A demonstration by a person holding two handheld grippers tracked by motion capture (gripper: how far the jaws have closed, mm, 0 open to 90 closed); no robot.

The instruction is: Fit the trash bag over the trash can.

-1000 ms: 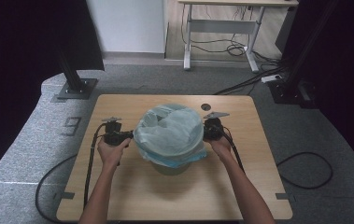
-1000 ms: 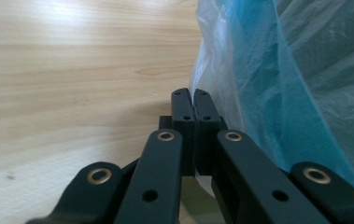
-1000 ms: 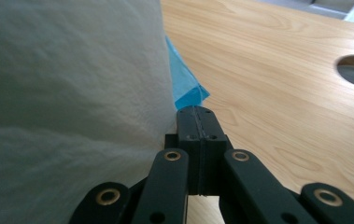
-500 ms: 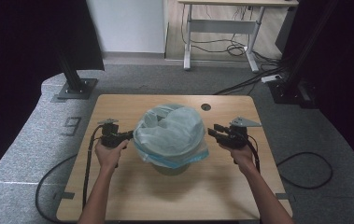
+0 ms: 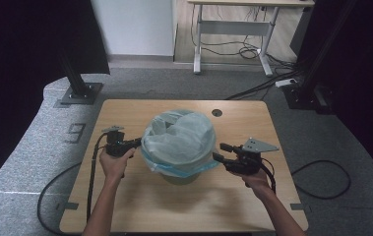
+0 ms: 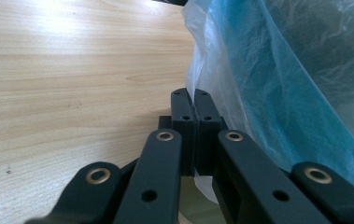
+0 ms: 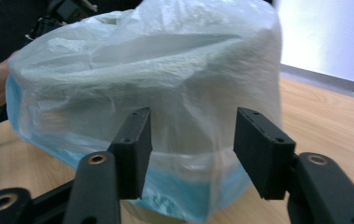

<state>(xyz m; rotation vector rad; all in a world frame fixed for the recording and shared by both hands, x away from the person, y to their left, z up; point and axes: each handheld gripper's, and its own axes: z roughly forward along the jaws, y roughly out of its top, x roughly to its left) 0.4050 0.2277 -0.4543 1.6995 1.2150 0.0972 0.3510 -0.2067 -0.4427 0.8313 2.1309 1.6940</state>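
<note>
**Bag half-fitted over the bin, right side let go**

Grey carpet and a dark curtained backdrop surround a pale wooden surface [image 5: 125, 206], where a small bin [image 5: 181, 177] stands near the middle with a thin plastic bag [image 5: 179, 140] draped over its mouth and puffed up above the rim. The bag's blue-tinted hem hangs down around the bin's upper wall.

The left gripper [image 5: 136, 143] sits just beside the bag on its left, jaws pressed together; in the left gripper view the pads [image 6: 194, 116] meet right at the edge of the film, and a scrap of it shows below them, so it looks clamped on the hem, though the pinch itself is hard to make out.

The right gripper [image 5: 221, 152] is just beside the bag's right side, its jaws having just been opening. In the right gripper view they stand apart with the bag [image 7: 165, 93] ahead of them, nothing between the pads.

The step in hand looks like lining the bin: one side held, the other just released. The next move likely calls for the right gripper to find a fresh pinch of hem lower or further round and pull it down over the rim, gently, since the film is thin and the light bin could tip or slide.
</note>
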